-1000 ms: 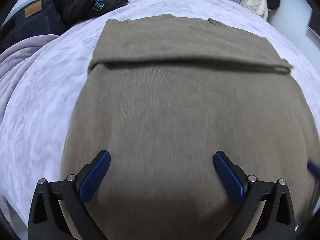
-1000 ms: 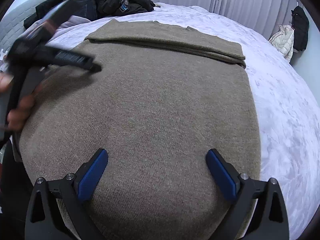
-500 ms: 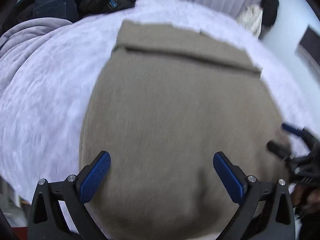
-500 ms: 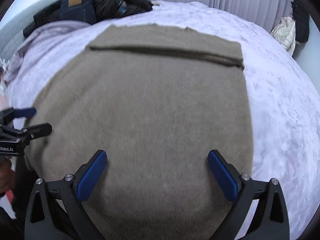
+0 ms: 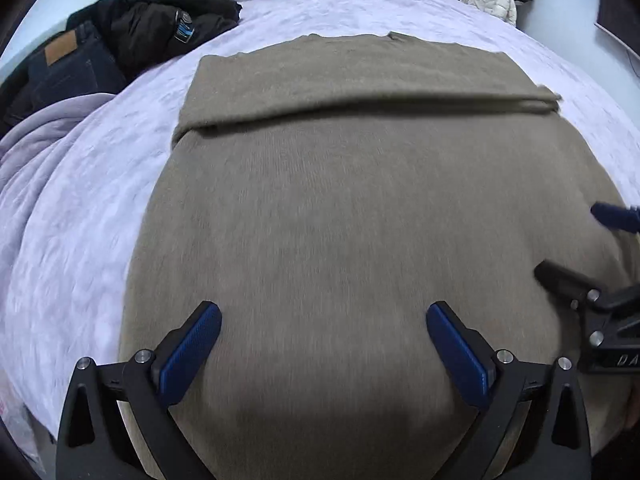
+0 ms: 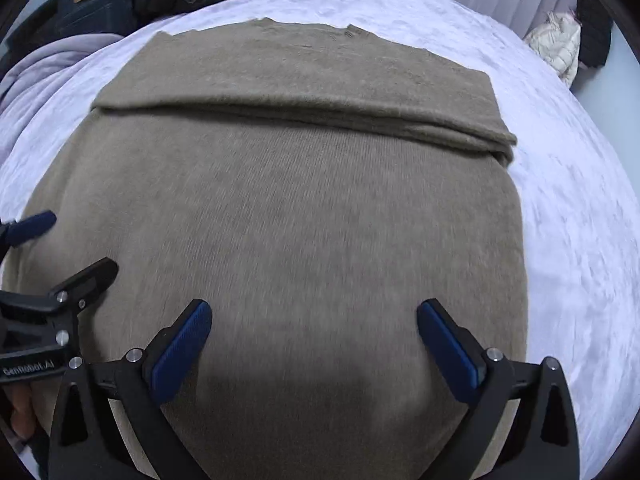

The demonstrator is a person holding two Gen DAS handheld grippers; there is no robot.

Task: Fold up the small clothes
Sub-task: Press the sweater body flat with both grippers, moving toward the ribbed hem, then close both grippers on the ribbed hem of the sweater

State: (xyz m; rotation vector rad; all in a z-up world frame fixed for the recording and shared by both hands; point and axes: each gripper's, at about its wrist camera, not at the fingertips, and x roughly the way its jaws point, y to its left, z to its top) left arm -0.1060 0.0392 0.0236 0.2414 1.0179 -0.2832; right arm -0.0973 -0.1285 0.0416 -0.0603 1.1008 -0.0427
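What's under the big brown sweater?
The brown sweater lies on a white bedspread, which shows all around it. Whatever is directly beneath the sweater is covered.

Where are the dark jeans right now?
The dark jeans lie at the far left of the bed in both views, beside the black jacket, beyond the olive sweater's far left corner, apart from it.

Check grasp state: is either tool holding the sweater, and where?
Nothing is held. The left tool and right tool are both open above the near part of the olive sweater, with no fabric between their fingers.
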